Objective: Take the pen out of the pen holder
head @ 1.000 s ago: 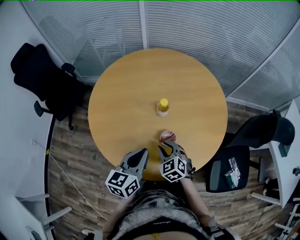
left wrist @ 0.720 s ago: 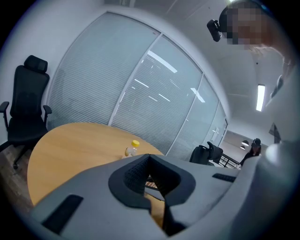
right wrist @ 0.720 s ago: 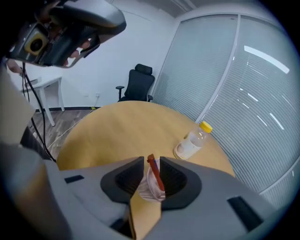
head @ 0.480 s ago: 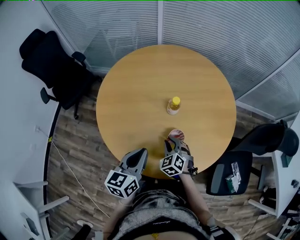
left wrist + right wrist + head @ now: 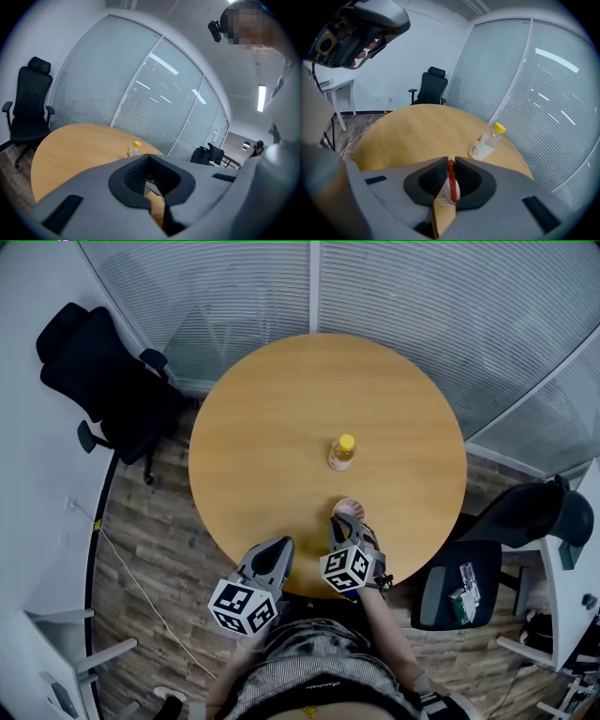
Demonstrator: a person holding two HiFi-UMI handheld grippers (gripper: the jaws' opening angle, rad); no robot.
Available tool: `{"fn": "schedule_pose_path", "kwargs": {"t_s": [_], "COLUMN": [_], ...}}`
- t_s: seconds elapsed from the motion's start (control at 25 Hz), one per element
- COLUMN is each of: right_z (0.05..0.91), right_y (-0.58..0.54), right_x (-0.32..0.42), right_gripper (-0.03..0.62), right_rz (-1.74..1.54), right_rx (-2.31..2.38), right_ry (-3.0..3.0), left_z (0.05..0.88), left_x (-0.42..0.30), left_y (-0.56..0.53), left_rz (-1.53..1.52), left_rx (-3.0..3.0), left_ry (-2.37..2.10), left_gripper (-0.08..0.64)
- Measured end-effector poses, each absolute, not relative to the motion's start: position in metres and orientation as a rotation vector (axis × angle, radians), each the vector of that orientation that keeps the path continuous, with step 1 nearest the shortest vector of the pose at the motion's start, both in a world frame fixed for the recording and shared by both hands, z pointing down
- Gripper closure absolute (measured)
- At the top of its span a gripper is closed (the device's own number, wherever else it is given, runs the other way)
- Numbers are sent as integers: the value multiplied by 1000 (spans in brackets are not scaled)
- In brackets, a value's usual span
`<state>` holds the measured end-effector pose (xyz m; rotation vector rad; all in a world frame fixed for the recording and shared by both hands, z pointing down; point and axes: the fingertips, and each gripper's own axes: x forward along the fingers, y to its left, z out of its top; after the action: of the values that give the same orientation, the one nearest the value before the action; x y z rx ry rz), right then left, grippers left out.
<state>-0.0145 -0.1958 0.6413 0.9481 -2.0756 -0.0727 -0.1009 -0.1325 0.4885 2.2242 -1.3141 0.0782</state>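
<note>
A pale pink pen holder (image 5: 349, 508) stands near the front edge of the round wooden table (image 5: 272, 427). My right gripper (image 5: 345, 525) reaches over it from the near side. In the right gripper view the jaws (image 5: 451, 163) are shut on a red pen (image 5: 451, 180) that stands upright, its lower end still in the whitish pen holder (image 5: 445, 193) below. My left gripper (image 5: 280, 546) hovers at the table's front edge, left of the holder. Its jaws (image 5: 149, 156) are shut with nothing between them.
A small bottle with a yellow cap (image 5: 342, 452) stands near the table's middle, beyond the holder, also seen as the bottle (image 5: 487, 142). A black office chair (image 5: 94, 371) stands at the left, another chair (image 5: 511, 521) at the right. Glass walls with blinds curve behind the table.
The right gripper has moved forward onto the pen holder and its jaws have closed round the red pen. The left gripper has stayed in place. The head view has shifted a little.
</note>
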Motion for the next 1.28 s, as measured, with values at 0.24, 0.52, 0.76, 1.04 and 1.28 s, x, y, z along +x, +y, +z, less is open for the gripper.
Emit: {"fn": "schedule_pose_path", "kwargs": {"t_s": [0.24,0.52,0.76,1.04,1.28], "right_z": [614,558,489,434,428], "right_y": [-198,-206,-204,-197,-191], "right_x": [2,24,32,37,36], "right_gripper": [535,535,535,535,535], "right_rz": [23,151,123,66,84], "right_rx": [1083,1251,1288,1316,1319], "right_ry": [-2189,-2366,-2467,-2511,-2517], "left_z": [487,490,487,485,485], "left_x": [-90,-75,-64,-59,-61], "left_y": [-132,-132,-130,-130,-129], "left_rz": [89,98,90,94,91], "left_rx": [2258,2280,2301,2317,2323], "left_ry": [-1267,-1210,-1169,-1158,-1149], "left_gripper": [555,555,555,555,555]}}
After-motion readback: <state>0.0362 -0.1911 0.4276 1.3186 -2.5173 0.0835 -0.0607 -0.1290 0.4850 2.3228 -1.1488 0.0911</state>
